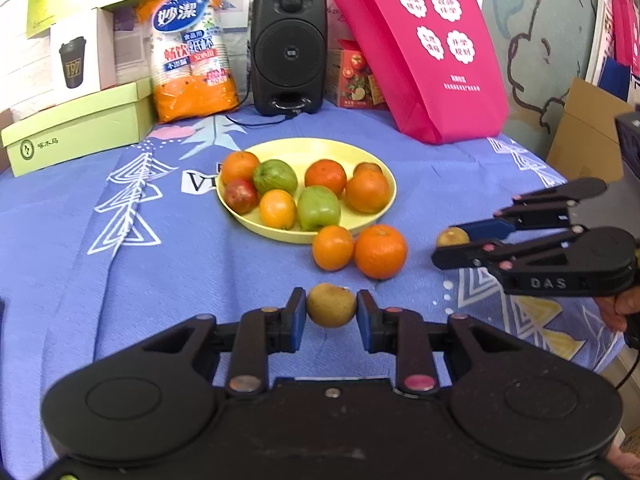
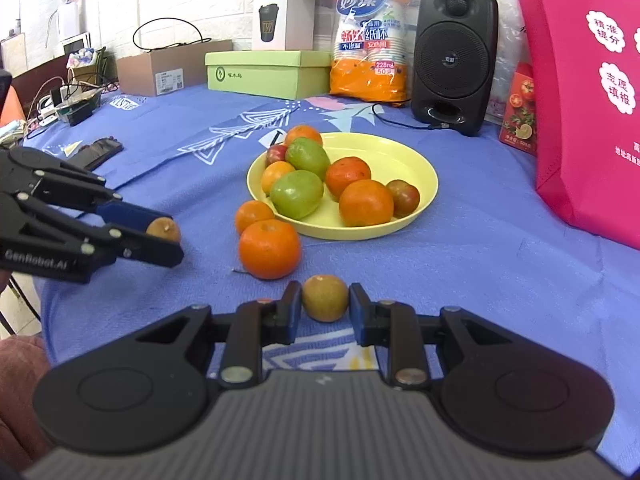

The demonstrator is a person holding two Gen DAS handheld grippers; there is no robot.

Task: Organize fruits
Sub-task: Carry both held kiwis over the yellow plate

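A yellow plate [image 1: 372, 158] [image 2: 416, 160] in the middle of the blue tablecloth holds several oranges, green fruits and small red ones. Two oranges [image 1: 380, 251] [image 2: 269, 249] lie on the cloth just in front of the plate. My left gripper [image 1: 331, 312] is shut on a small brown-yellow fruit [image 1: 331, 305]; it also shows in the right wrist view [image 2: 164, 231]. My right gripper [image 2: 325, 306] is shut on a second small brown-yellow fruit [image 2: 325, 298], which also shows in the left wrist view [image 1: 452, 237]. Both grippers hover near the table's front, left and right of the loose oranges.
At the back stand a black speaker [image 1: 289, 44], an orange pack of paper cups [image 1: 192, 48], green boxes [image 1: 76, 124] and a pink bag [image 1: 432, 48]. A cable [image 1: 256, 122] runs from the speaker. A black object [image 2: 100, 148] lies at the left.
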